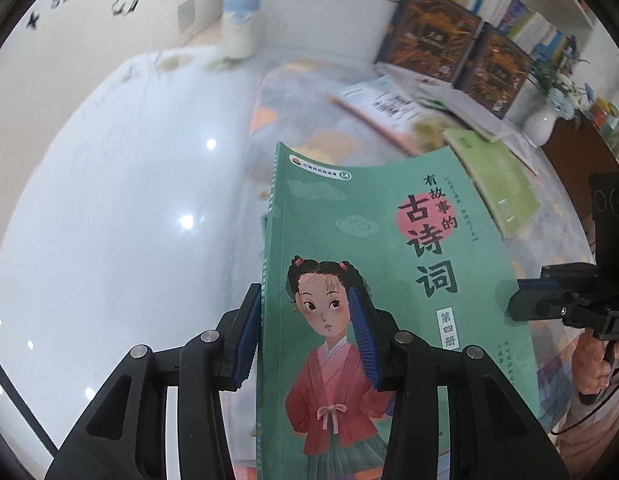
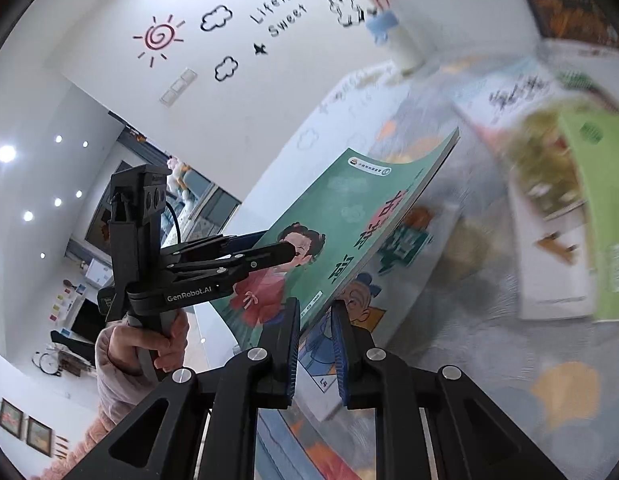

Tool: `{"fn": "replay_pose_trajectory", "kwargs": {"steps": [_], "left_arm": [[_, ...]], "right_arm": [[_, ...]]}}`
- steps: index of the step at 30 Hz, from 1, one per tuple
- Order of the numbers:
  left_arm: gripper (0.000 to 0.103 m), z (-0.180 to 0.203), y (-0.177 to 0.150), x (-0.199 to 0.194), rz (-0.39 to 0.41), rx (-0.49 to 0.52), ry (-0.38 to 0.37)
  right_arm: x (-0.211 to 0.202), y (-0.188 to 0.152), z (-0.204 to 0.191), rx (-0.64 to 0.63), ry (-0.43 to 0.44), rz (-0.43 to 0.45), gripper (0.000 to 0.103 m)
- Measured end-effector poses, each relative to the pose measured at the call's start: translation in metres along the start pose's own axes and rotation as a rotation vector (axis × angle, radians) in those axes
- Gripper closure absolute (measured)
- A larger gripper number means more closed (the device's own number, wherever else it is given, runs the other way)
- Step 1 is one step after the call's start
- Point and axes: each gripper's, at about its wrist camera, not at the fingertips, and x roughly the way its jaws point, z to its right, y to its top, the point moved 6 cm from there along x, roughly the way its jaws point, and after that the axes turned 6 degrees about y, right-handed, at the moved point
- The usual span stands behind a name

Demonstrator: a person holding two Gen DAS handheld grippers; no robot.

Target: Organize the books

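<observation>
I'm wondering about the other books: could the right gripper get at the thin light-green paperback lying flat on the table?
Probably yes. The light-green paperback lies uncovered, partly over a white book, ahead of the right gripper with nothing between. Its nearly closed jaws must open first.

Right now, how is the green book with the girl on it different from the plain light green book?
The girl book is held up in the left gripper; the light green book lies flat on the table. The girl book is darker teal-green with a picture; the light green book looks plain. Both are thin paperbacks.
</observation>
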Motion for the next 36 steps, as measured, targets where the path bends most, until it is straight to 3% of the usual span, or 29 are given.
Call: {"fn": "replay_pose_trajectory", "kwargs": {"steps": [9, 13, 24, 27, 30, 31, 34, 36], "left_arm": [[0.063, -0.014, -0.016, 0.017, -0.031, -0.008, -0.001], [0.059, -0.015, -0.019, 0.020, -0.045, 0.042, 0.089], [0.057, -0.014, -0.020, 0.017, -0.050, 0.068, 0.135], [0.055, -0.017, -0.019, 0.013, -0.052, 0.069, 0.202], [0.054, -0.022, -0.007, -0.004, 0.005, 0.061, 0.299], [0.054, -0.019, -0.003, -0.009, 0.018, 0.055, 0.288], [0.052, 0.002, 0.014, -0.023, 0.058, 0.031, 0.186], [0.044, 0.024, 0.030, -0.029, 0.096, 0.029, 0.152]], "right_arm": [[0.031, -0.005, 0.022, 0.071, -0.036, -0.043, 0.088], [0.037, -0.007, 0.028, 0.081, -0.039, -0.051, 0.088], [0.040, -0.008, 0.036, 0.101, -0.070, -0.063, 0.088], [0.038, -0.009, 0.034, 0.104, -0.069, -0.084, 0.083], [0.024, -0.007, 0.032, 0.100, -0.049, -0.091, 0.079], [0.014, -0.005, 0.033, 0.100, -0.049, -0.075, 0.076], [-0.023, 0.004, 0.045, 0.100, -0.077, 0.006, 0.052], [-0.053, 0.008, 0.058, 0.115, -0.091, 0.074, 0.046]]}}
